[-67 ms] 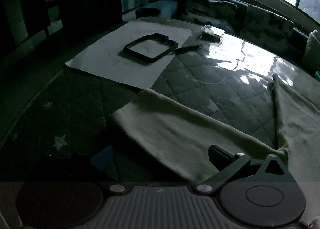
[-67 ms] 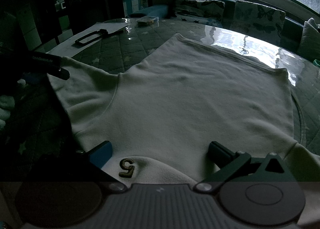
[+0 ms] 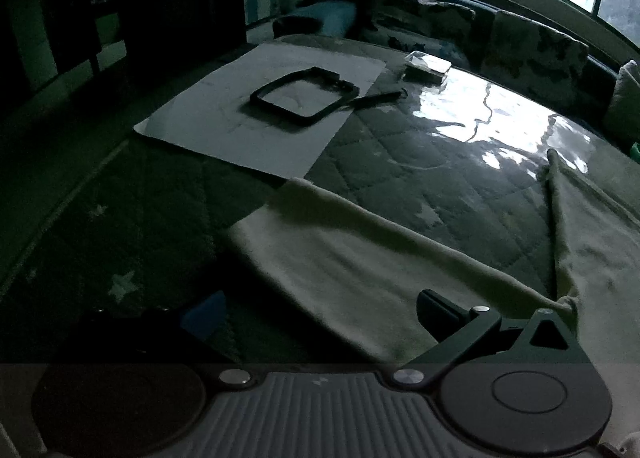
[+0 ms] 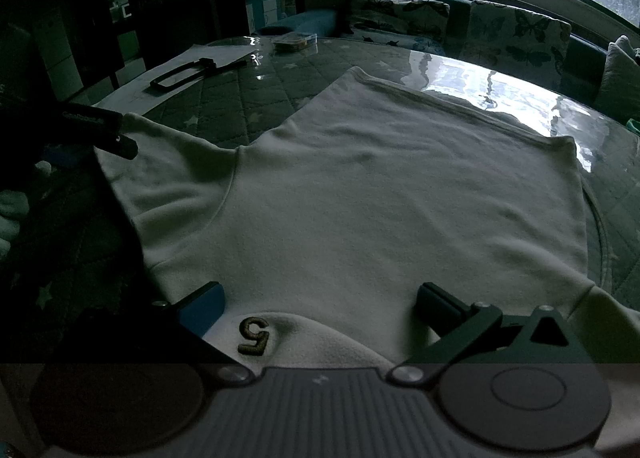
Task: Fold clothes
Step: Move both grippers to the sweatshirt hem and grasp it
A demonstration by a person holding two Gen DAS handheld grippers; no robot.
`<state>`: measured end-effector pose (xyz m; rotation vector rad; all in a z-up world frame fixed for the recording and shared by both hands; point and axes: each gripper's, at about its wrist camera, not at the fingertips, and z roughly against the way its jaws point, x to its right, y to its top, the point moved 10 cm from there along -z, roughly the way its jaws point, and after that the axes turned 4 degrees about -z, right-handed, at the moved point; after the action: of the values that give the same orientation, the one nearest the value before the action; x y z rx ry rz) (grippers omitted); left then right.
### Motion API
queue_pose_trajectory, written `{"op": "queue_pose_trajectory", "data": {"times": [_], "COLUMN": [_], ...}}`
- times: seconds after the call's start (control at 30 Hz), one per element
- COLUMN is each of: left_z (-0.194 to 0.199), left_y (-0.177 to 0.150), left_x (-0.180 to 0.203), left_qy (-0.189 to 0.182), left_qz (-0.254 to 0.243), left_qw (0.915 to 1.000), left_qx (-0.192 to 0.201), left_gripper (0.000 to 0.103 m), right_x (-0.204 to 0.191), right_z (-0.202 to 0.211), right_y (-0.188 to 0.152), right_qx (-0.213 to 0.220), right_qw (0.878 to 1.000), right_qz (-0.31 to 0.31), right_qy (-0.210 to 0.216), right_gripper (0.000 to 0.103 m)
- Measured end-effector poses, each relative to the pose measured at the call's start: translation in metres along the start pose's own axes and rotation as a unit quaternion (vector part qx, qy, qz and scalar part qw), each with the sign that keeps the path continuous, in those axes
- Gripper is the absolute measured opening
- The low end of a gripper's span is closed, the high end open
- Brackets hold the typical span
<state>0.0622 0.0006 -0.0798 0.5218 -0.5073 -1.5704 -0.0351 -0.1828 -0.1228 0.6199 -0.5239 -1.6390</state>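
Note:
A white sweatshirt [image 4: 380, 197] lies flat on the quilted table, hem at the far side, a "5" patch [image 4: 253, 340] near the collar close to me. My right gripper [image 4: 320, 312] is open over the collar area, empty. One sleeve [image 3: 360, 270] stretches across the left wrist view. My left gripper [image 3: 316, 316] is open just above that sleeve's near edge, holding nothing. It also shows in the right wrist view [image 4: 100, 129] at the sleeve's cuff end.
A white paper sheet [image 3: 224, 125] with a black frame [image 3: 304, 97] and a pen [image 3: 380, 97] lies at the table's far left. A clear box [image 3: 426, 65] sits behind it. A cushioned bench [image 4: 500, 33] runs under the windows.

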Motion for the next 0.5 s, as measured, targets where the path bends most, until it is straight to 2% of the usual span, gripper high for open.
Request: {"op": "queue_pose_trajectory", "data": {"times": [0.17,0.27,0.43,0.5], "left_z": [-0.002,-0.003,-0.003,-0.004], "left_y": [0.003,0.001,0.003,0.005], "left_x": [-0.014,-0.017,-0.022,-0.024], "left_qy": [-0.003,0.003,0.008,0.011], "left_qz": [0.021,0.029,0.033,0.037], "left_qw": [0.9998,0.9996,0.9994,0.9993], "left_qx": [-0.007,-0.006,-0.002,0.002], "left_gripper": [0.102,0.096,0.093,0.086], "right_x": [0.001,0.001,0.0,0.0], "right_z": [0.002,0.0,0.003,0.004], "right_y": [0.0,0.0,0.002,0.003], "right_qx": [-0.001,-0.002,0.001,0.003], "right_qw": [1.0,1.0,1.0,1.0], "right_qz": [0.002,0.001,0.003,0.003], "right_qy": [-0.003,-0.002,0.003,0.005], "right_gripper": [0.103,0.103,0.099,0.098]}}
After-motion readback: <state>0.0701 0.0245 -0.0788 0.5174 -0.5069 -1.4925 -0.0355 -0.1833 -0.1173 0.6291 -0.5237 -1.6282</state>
